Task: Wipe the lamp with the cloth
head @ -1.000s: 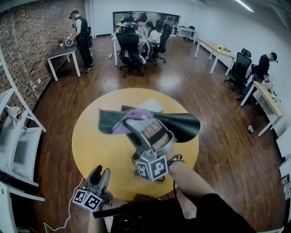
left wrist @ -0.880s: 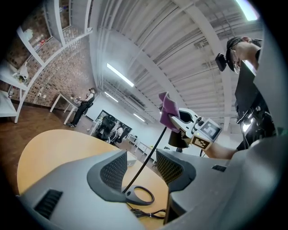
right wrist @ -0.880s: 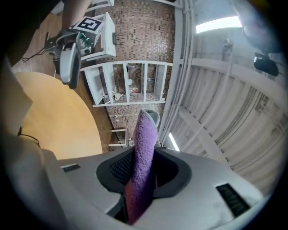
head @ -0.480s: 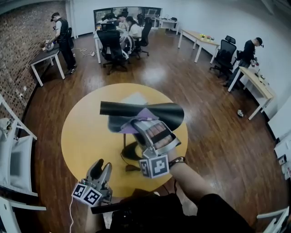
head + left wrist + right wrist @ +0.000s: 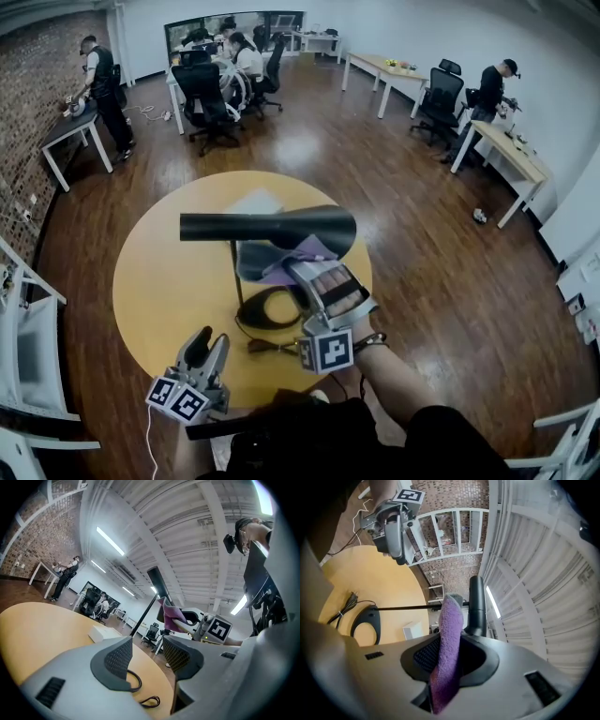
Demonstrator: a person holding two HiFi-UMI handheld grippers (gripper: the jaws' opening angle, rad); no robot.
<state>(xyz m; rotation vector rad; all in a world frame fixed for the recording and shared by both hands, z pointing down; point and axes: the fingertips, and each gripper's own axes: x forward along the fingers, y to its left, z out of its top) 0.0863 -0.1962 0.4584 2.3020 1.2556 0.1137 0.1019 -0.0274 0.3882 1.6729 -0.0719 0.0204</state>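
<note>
Purple cloth (image 5: 449, 620) is clamped in the right claw (image 5: 449, 656) beside the lamp (image 5: 267, 225); wiping is judged unfinished. The left claw (image 5: 149, 654) is held apart, empty.

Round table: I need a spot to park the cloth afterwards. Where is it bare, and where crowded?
Bare: the broad left part of the table, between its left rim and the lamp pole, nearer than the white box. Crowded: the middle and near side, with the lamp base, cord and right tongs gripping the cloth.
</note>
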